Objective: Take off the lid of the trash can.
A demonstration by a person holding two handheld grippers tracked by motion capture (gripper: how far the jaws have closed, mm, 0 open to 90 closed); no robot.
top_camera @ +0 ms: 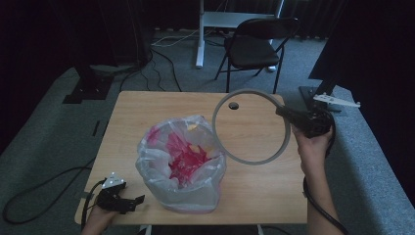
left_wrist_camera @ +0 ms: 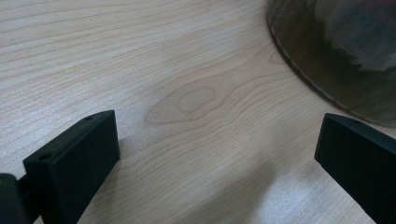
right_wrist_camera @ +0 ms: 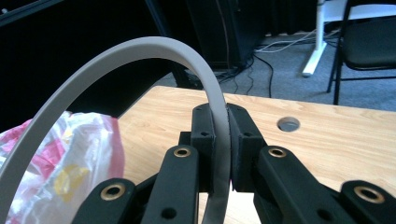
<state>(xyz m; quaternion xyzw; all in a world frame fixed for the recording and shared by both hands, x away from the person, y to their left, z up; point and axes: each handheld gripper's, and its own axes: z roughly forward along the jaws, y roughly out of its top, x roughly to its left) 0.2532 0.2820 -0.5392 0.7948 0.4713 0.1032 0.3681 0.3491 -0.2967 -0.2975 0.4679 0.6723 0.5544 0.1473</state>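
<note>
Grey ring is looking light and stiff, a thin hoop, so we're gripping it edge-on at the rim: right gripper is clamping it, holding it tilted above the table just beside the bin. Left gripper is sitting wide open, empty, beside the bin's base. We're counting one ring, one bag-lined bin, two grippers.

Grey ring in right gripper (tilted) beside lined bin
</note>
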